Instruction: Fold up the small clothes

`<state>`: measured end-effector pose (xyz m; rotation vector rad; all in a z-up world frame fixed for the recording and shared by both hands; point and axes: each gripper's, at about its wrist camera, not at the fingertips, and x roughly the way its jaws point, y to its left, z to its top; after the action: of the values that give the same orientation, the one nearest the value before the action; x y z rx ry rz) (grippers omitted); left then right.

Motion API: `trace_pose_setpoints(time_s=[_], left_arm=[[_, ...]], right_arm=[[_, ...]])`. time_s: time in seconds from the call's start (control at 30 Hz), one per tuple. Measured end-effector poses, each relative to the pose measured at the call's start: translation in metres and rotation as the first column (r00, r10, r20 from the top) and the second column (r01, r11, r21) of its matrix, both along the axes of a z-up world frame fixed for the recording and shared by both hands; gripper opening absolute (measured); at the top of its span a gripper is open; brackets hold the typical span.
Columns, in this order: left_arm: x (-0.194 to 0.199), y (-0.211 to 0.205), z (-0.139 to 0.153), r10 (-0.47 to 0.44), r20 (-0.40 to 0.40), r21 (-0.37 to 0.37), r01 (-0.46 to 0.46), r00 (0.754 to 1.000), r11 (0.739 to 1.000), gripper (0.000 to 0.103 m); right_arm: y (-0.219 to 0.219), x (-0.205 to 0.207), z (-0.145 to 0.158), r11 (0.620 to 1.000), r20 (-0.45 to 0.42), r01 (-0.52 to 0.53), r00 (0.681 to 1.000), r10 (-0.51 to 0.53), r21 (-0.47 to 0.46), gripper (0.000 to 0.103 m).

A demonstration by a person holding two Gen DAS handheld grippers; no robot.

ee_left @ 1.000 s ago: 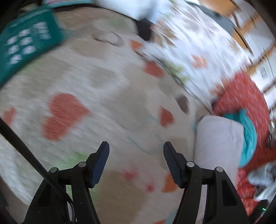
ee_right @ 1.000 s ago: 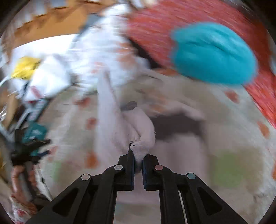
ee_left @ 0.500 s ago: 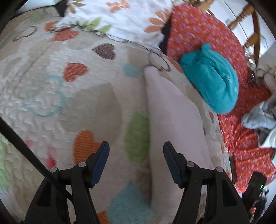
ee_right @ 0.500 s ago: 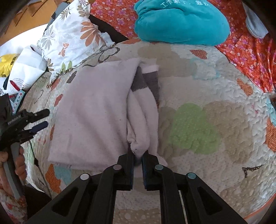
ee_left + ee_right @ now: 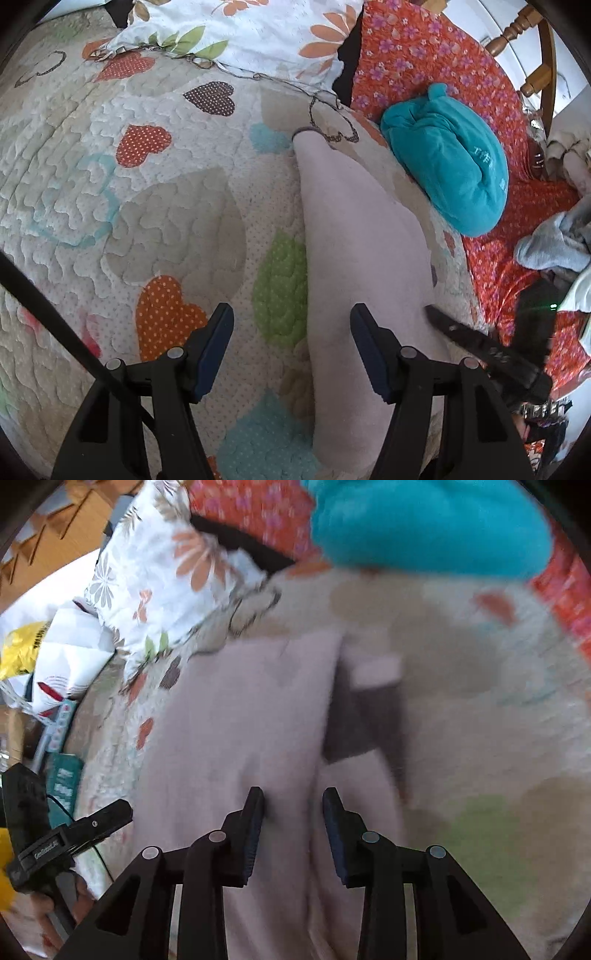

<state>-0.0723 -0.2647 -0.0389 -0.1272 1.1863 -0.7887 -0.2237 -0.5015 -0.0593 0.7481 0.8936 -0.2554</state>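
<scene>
A pale pink garment (image 5: pixel 354 236) lies folded flat on the heart-patterned quilt (image 5: pixel 147 192). In the right wrist view the pink garment (image 5: pixel 236 716) fills the middle, with a dark grey band (image 5: pixel 362 716) showing at its folded edge. My left gripper (image 5: pixel 291 325) is open and empty, low over the garment's left edge. My right gripper (image 5: pixel 293 805) is open and empty, just above the garment near its fold. The right gripper also shows in the left wrist view (image 5: pixel 480 347), and the left gripper in the right wrist view (image 5: pixel 70 838).
A folded teal garment (image 5: pixel 447 162) rests on the red floral sheet (image 5: pixel 424 55) beyond the quilt. A white floral pillow (image 5: pixel 240 33) lies at the back. Grey and white clothes (image 5: pixel 554 243) sit at the right. Bags and boxes (image 5: pixel 48 657) lie off the bed's left side.
My right gripper has opened and let go of the pink garment, which now lies flat. My left gripper swung over to the garment's left edge and stayed open.
</scene>
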Motion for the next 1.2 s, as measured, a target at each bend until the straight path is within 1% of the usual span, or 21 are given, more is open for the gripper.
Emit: trace_pose_setpoints(time_s=[0.03,0.1,0.17,0.2,0.27,0.37,0.47,0.5,0.57,0.63,0.7,0.77,0.87,0.9,0.93,1.0,1.07,1.1,1.13,1.17,1.2], left_arm=[[0.000,-0.001,0.001,0.000,0.003,-0.007,0.000,1.000,1.000,0.064],[-0.004,-0.007,0.004,-0.018,0.010,-0.028,0.019,1.000,0.999,0.064],[-0.013,-0.019,0.003,-0.063,0.021,-0.038,0.064,0.998,0.997,0.065],[-0.019,-0.027,-0.001,-0.093,0.023,-0.028,0.094,0.995,0.995,0.066],[-0.031,-0.042,-0.015,-0.146,0.015,0.025,0.145,0.989,0.989,0.068],[-0.046,-0.057,-0.045,-0.190,-0.029,0.141,0.192,0.981,0.971,0.071],[-0.060,-0.058,-0.036,-0.221,0.104,0.182,0.200,0.970,0.963,0.073],[-0.062,-0.057,-0.034,-0.225,0.121,0.184,0.201,0.967,0.962,0.073],[-0.067,-0.045,-0.026,-0.211,0.153,0.187,0.181,0.966,0.966,0.073],[-0.070,-0.027,-0.018,-0.168,0.152,0.185,0.139,0.974,0.973,0.072],[-0.069,-0.001,-0.005,-0.098,0.145,0.139,0.078,0.985,0.987,0.072],[-0.069,0.021,0.004,-0.031,0.150,0.114,0.014,0.988,0.993,0.072],[-0.066,0.061,0.004,0.068,0.140,0.115,-0.085,0.988,0.990,0.072],[-0.065,0.074,0.001,0.093,0.133,0.126,-0.110,0.987,0.986,0.072],[-0.062,0.086,-0.002,0.127,0.123,0.140,-0.144,0.984,0.980,0.072],[-0.059,0.101,-0.004,0.173,0.121,0.139,-0.189,0.977,0.972,0.072],[-0.056,0.116,-0.005,0.216,0.136,0.136,-0.234,0.967,0.963,0.073],[-0.056,0.121,-0.005,0.227,0.143,0.135,-0.247,0.963,0.960,0.073],[-0.055,0.126,-0.006,0.235,0.150,0.133,-0.255,0.960,0.958,0.073],[-0.055,0.129,-0.006,0.241,0.153,0.129,-0.261,0.958,0.957,0.073],[-0.055,0.131,-0.006,0.246,0.153,0.126,-0.265,0.957,0.956,0.073]], right_arm=[[0.000,0.001,0.000,1.000,0.007,-0.011,1.000,0.011,0.008,0.016],[-0.002,-0.006,0.010,1.000,0.052,-0.002,0.999,0.002,0.007,0.014],[-0.011,-0.020,0.024,0.998,0.078,0.053,0.996,-0.050,-0.037,0.013],[-0.016,-0.026,0.027,0.993,0.067,0.091,0.994,-0.087,-0.070,0.013],[-0.020,-0.031,0.023,0.985,0.019,0.119,0.993,-0.117,-0.123,0.013],[-0.015,-0.025,0.010,0.982,-0.059,0.088,0.993,-0.099,-0.168,0.016],[-0.010,-0.023,0.010,0.973,-0.080,0.082,0.992,-0.101,-0.215,0.018],[-0.007,-0.023,0.014,0.970,-0.074,0.076,0.993,-0.095,-0.230,0.021],[-0.006,-0.027,0.020,0.966,-0.047,0.078,0.995,-0.093,-0.245,0.025],[-0.007,-0.037,0.025,0.960,-0.006,0.110,0.993,-0.115,-0.258,0.027],[-0.002,-0.046,0.037,0.938,0.045,0.151,0.989,-0.144,-0.311,0.027],[0.015,-0.044,0.050,0.932,0.092,0.125,0.991,-0.099,-0.340,0.027],[0.051,-0.030,0.055,0.952,0.135,-0.003,0.990,0.046,-0.306,0.027],[0.060,-0.024,0.052,0.965,0.148,-0.061,0.984,0.102,-0.257,0.027],[0.069,-0.016,0.043,0.977,0.158,-0.143,0.973,0.168,-0.161,0.027],[0.079,-0.005,0.024,0.976,0.119,-0.203,0.970,0.211,-0.080,0.027],[0.076,-0.005,0.005,0.980,0.024,-0.166,0.985,0.169,-0.110,0.026],[0.068,-0.008,-0.003,0.985,-0.007,-0.132,0.991,0.132,-0.107,0.021],[0.060,-0.013,-0.007,0.991,-0.002,-0.111,0.994,0.111,-0.079,0.015],[0.047,-0.021,-0.011,0.998,0.019,-0.069,0.997,0.069,-0.014,0.012],[0.039,-0.028,-0.010,0.999,0.025,-0.036,0.999,0.035,0.016,0.010]])
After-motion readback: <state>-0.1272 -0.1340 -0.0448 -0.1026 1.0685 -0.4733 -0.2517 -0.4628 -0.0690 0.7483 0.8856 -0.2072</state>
